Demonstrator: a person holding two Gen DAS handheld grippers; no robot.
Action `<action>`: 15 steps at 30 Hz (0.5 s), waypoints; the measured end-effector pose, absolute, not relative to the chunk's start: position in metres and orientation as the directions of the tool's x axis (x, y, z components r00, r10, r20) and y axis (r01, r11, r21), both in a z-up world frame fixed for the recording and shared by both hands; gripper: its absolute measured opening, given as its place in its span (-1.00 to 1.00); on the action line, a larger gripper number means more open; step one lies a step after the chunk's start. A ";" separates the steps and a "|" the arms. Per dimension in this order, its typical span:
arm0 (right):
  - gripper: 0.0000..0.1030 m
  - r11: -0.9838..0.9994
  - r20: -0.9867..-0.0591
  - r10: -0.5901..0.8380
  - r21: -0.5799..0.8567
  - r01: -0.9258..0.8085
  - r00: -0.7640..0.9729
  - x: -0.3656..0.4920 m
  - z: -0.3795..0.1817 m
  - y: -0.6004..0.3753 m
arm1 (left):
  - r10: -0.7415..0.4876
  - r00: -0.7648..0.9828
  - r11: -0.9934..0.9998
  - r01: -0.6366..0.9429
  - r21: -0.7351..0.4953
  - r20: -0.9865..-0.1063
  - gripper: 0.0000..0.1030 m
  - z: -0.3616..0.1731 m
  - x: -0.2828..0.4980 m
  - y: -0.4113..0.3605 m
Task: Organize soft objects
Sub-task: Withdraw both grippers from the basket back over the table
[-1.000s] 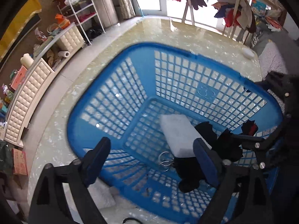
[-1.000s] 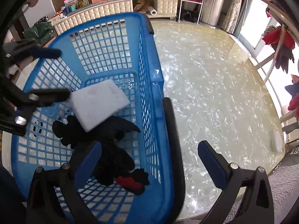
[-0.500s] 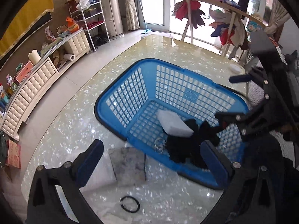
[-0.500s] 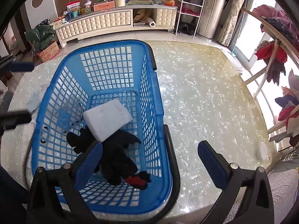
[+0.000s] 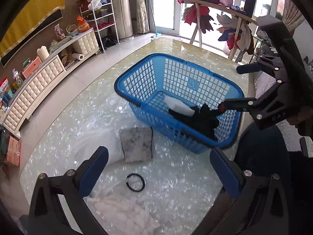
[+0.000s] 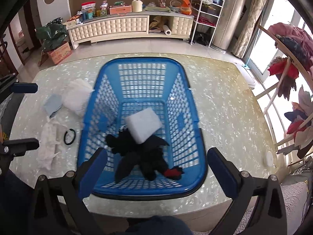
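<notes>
Blue basket [image 6: 197, 133] holds sponge [image 6: 143, 126] and black plush [image 6: 140, 154]; both grippers [image 5: 159, 168] [image 6: 156, 173] gape wide, empty.

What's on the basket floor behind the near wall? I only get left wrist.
Observer: A white foam block resting on a black plush toy.
Operator: Red bit by the right tongs' tip, is it gripped?
Observer: No. The right tongs are open and empty; the plush's red part lies on the floor of the basket.
Operator: Table beyond the basket?
Observer: One small white disc near the edge of the table.
</notes>
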State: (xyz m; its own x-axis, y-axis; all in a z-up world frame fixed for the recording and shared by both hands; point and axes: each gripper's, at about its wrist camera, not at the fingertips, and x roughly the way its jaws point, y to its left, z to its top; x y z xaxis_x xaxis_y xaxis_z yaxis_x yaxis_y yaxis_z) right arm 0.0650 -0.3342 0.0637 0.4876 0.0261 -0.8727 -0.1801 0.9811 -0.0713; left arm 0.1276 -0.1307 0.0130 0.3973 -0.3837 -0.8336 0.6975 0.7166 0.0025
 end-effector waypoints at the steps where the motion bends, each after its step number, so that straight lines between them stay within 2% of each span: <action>1: 0.99 0.980 -0.873 0.031 -0.069 -0.186 0.487 0.063 0.065 -0.330 | -0.382 0.402 0.718 0.696 0.006 -0.833 1.00 0.014 0.124 -0.126; 8: 0.99 0.967 -0.877 0.062 -0.066 -0.247 0.476 0.061 0.064 -0.296 | -0.366 0.367 0.725 0.689 -0.015 -0.855 1.00 0.003 0.108 -0.092; 15: 0.99 0.947 -0.887 0.102 -0.052 -0.316 0.450 0.075 0.054 -0.261 | -0.322 0.350 0.795 0.604 -0.051 -0.880 1.00 -0.018 0.105 -0.052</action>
